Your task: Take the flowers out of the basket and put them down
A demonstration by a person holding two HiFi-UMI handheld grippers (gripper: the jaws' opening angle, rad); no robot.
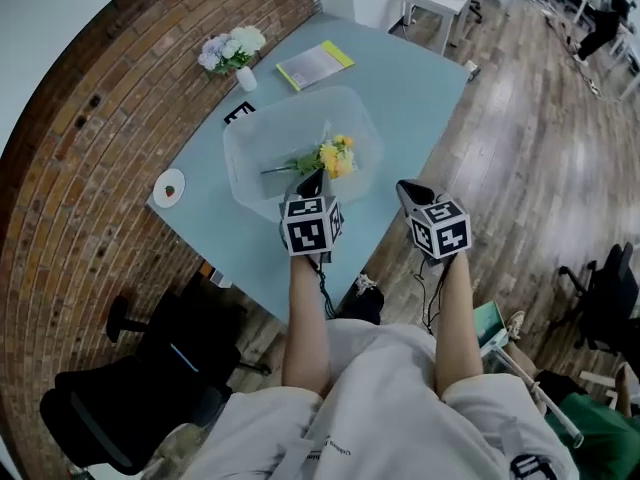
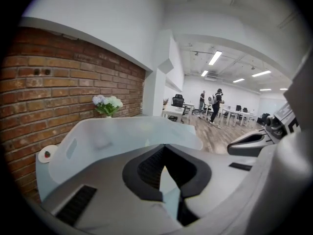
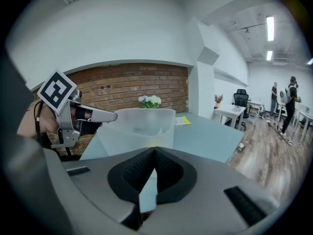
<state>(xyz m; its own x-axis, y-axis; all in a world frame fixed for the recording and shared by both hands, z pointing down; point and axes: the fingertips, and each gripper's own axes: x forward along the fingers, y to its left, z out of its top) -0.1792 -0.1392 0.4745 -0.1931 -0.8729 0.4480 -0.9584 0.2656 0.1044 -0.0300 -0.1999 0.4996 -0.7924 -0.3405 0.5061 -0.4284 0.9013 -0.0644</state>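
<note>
My left gripper (image 1: 312, 182) and right gripper (image 1: 410, 194) are both closed and empty. The flowers (image 1: 331, 157) lie in the basket (image 1: 250, 163), stem toward 9 o'clock and blooms toward 3, at 12 o'clock from my nearer left gripper.

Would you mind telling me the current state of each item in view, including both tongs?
Basket: upright on the table, open-topped.
Flowers: lying inside the basket, not yet taken out.
Left tongs: shut, empty.
Right tongs: shut, empty.
Vase bouquet: upright by the brick wall.
Booklet: closed, flat on the table.
</note>
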